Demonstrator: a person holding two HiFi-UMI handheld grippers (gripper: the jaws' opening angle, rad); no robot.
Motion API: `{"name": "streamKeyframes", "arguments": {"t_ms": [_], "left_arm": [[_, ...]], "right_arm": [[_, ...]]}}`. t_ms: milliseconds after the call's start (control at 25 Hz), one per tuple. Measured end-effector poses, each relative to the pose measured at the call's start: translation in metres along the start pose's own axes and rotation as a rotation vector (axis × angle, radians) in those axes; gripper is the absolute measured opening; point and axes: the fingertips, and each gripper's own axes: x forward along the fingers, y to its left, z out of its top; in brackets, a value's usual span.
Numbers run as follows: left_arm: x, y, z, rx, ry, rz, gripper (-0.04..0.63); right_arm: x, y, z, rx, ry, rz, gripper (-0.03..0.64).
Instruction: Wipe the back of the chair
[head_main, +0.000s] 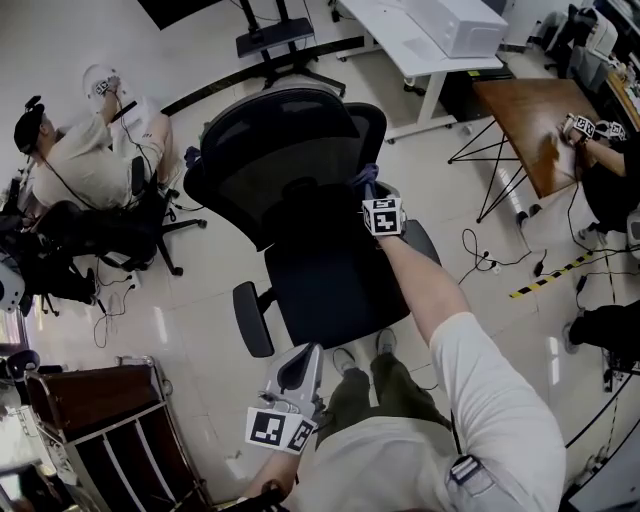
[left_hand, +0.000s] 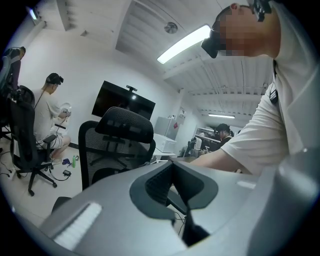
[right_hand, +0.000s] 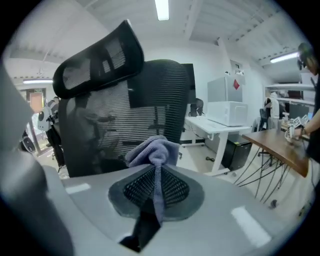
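My right gripper (right_hand: 156, 187) pinches the cloth (right_hand: 152, 149) beside the chair back (head_main: 285, 165), left gripper (left_hand: 175, 190) closed empty; wiping looks barely started.

The chair (head_main: 290, 170) is black — its back a fine, horizontally ribbed mesh. The cloth (right_hand: 152, 150) is pale lavender-blue. The left gripper (left_hand: 175, 187) and right gripper (right_hand: 156, 172) are grey, their fingers (right_hand: 131, 187) padded in dark cross-hatch, their marker cubes (head_main: 383, 217) black-and-white squares. The floor (head_main: 200, 330) is glossy cream tile — the tabletop (head_main: 515, 115) brown wood.
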Motion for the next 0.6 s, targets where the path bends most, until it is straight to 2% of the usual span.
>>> {"name": "streamKeyframes", "arguments": {"t_ms": [120, 240, 360, 480, 600], "left_arm": [[0.021, 0.025, 0.030, -0.029, 0.012, 0.031, 0.130], [0.032, 0.051, 0.045, -0.045, 0.009, 0.078, 0.130], [0.016, 0.073, 0.041, -0.025, 0.005, 0.147, 0.130], [0.015, 0.106, 0.028, -0.014, 0.020, 0.252, 0.130], [0.001, 0.143, 0.004, -0.022, 0.046, 0.337, 0.130]], "right_arm": [[0.022, 0.083, 0.015, -0.066, 0.039, 0.127, 0.031], [0.048, 0.179, -0.009, -0.126, 0.107, 0.252, 0.032], [0.061, 0.263, -0.034, -0.170, 0.117, 0.349, 0.032], [0.099, 0.312, -0.073, -0.182, 0.176, 0.443, 0.032], [0.137, 0.327, -0.098, -0.164, 0.203, 0.454, 0.031]]}}
